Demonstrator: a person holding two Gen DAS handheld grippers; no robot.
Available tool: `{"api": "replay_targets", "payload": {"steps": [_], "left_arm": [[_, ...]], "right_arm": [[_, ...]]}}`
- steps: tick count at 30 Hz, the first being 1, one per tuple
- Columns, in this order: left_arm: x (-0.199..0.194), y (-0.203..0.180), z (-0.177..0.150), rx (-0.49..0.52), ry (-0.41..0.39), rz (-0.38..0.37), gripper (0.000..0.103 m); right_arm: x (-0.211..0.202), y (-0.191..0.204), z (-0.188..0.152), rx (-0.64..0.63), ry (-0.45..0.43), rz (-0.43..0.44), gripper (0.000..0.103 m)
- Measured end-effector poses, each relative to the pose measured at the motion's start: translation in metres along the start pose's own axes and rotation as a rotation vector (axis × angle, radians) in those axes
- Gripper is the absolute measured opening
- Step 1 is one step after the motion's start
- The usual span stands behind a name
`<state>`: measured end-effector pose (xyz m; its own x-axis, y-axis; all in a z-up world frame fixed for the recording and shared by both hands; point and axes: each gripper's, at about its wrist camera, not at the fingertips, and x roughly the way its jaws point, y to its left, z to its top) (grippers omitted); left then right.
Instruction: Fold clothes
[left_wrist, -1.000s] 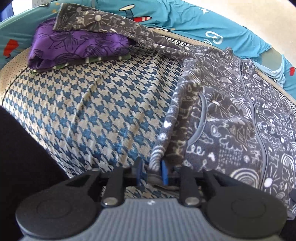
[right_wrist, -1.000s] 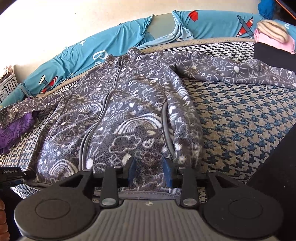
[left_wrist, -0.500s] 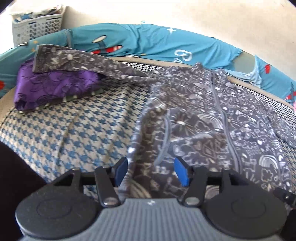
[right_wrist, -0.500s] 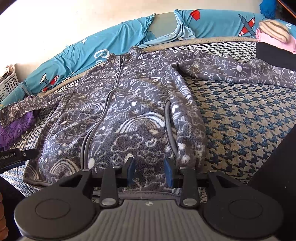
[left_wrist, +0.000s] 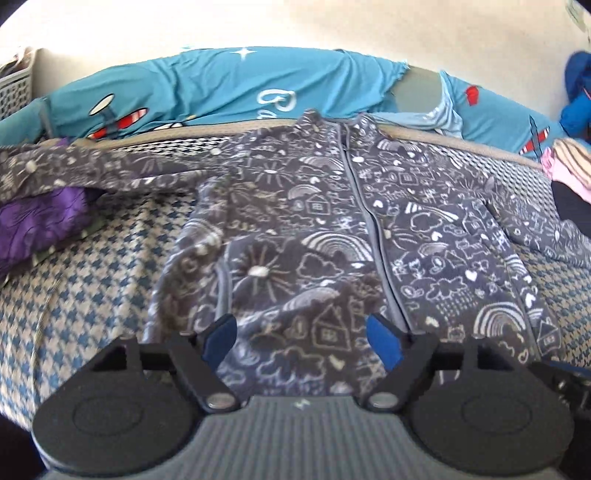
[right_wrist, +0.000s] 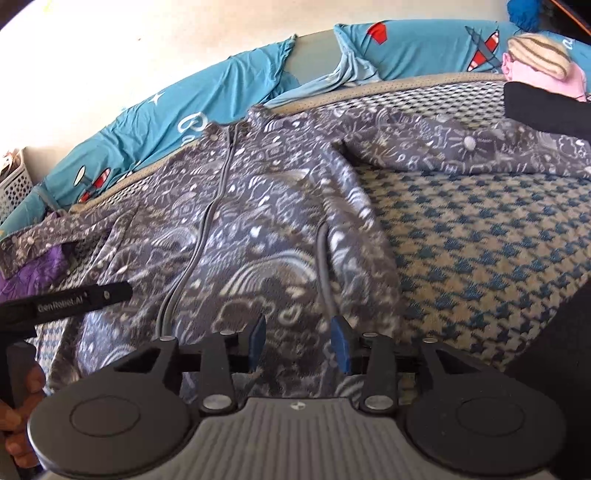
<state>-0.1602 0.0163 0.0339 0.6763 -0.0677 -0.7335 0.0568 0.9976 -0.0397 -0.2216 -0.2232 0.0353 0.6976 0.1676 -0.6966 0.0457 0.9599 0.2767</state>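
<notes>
Jacket (left_wrist: 325, 236): a grey fleece with white doodle print, lying front-up and zipped on a bed (left_wrist: 92, 280) covered in blue-and-beige houndstooth. Its collar points to the far edge of the bed, where teal bedding (left_wrist: 229, 85) with aeroplane prints is bunched against the wall. Both sleeves are spread sideways from the jacket body. One sleeve (left_wrist: 85, 173) drapes over a folded purple garment (left_wrist: 40, 225) lying beside the jacket. The other sleeve (right_wrist: 461, 151) runs out towards a black item (right_wrist: 543, 110) and a pink-and-striped bundle (right_wrist: 543, 62) at the far corner.

The left gripper (left_wrist: 301, 341) hovers over the hem, near the zip, its blue-tipped fingers (left_wrist: 221, 338) spread wide with fleece showing between them and nothing pinched. The right gripper (right_wrist: 298, 347) sits over the hem on the other side of the zip, beside the grey pocket seam; its fingers (right_wrist: 340, 347) are parted, less widely, and whether they touch the fabric cannot be told. In the right wrist view the left gripper's black body juts in over the jacket's lower corner, and a person's hand (right_wrist: 16, 424) grips its handle. A white basket (left_wrist: 13, 88) stands beyond the bedding, on the purple garment's side.
</notes>
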Motion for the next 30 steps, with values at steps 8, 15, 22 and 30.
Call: {"api": "replay_targets", "payload": {"steps": [8,15,22,30], "left_arm": [[0.03,-0.003,0.019,0.05,0.035,-0.003,0.078],[0.043,0.004,0.034,0.05,0.04,-0.002,0.085],[0.058,0.011,0.03,-0.013,0.071,0.006,0.09],[0.067,0.003,0.034,-0.016,0.053,0.004,0.094]], "right_arm": [[0.005,-0.035,0.034,0.067,-0.047,-0.087,0.039],[0.017,-0.098,0.081,0.204,-0.069,-0.18,0.039],[0.022,-0.191,0.125,0.454,-0.127,-0.335,0.039],[0.026,-0.261,0.133,0.677,-0.15,-0.366,0.039]]}}
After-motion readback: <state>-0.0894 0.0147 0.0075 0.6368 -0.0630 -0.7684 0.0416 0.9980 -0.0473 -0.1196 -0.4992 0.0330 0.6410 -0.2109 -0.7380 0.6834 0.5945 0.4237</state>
